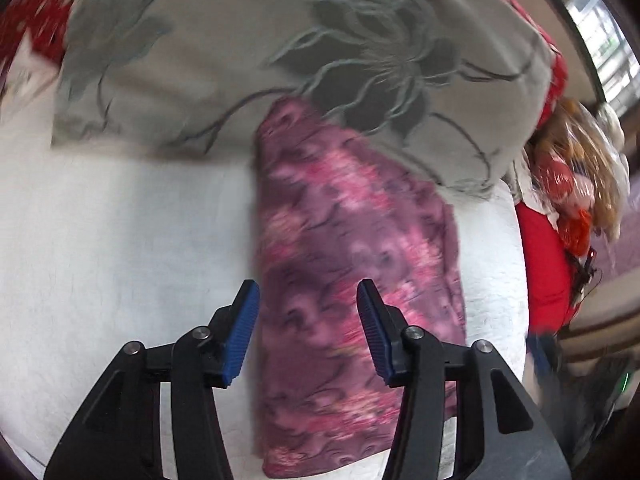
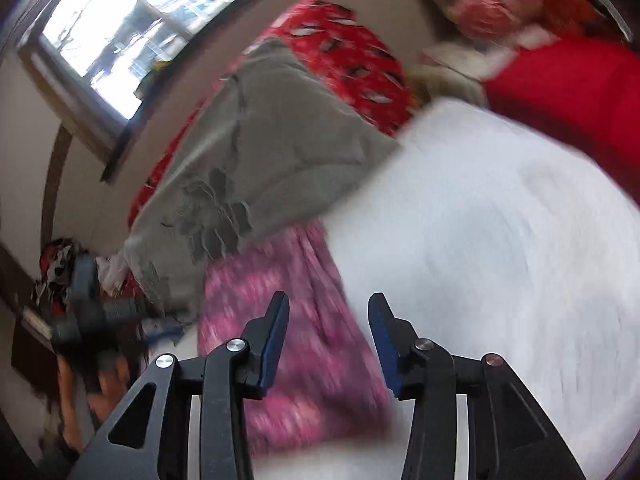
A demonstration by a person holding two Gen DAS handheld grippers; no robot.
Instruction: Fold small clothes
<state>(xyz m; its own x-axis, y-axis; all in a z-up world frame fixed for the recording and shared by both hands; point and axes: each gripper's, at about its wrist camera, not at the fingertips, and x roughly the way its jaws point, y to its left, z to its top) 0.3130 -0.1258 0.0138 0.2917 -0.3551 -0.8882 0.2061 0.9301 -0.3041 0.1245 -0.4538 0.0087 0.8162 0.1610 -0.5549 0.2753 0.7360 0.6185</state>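
In the left wrist view a white quilted bed (image 1: 120, 240) fills most of the frame, with one grey floral cloth (image 1: 280, 60) spread across the top and one red patterned fabric (image 1: 32, 20) showing at the upper left corner and along the upper right edge. One pink-purple floral garment (image 1: 352, 260) lies as a long strip from the middle of the frame down to the bottom edge, its far end touching the grey cloth. The left gripper (image 1: 307, 292) sits at the bottom centre with its two blue pads (image 1: 240, 332) spread apart, holding nothing, above the garment's near part. A window (image 1: 608, 32) shows at the upper right, and a heap of red and orange items (image 1: 560, 200) sits at the right edge. In the right wrist view, which is blurred, the same bed (image 2: 480, 240) fills the right half, the garment (image 2: 312, 340) lies at lower centre, and the grey cloth (image 2: 272, 140) rests over the red fabric (image 2: 344, 52) above it. The right gripper (image 2: 329, 300) has its fingers apart and empty. One window (image 2: 100, 40) is at the upper left, with a clutter of clothes (image 2: 72, 280) at the left edge.
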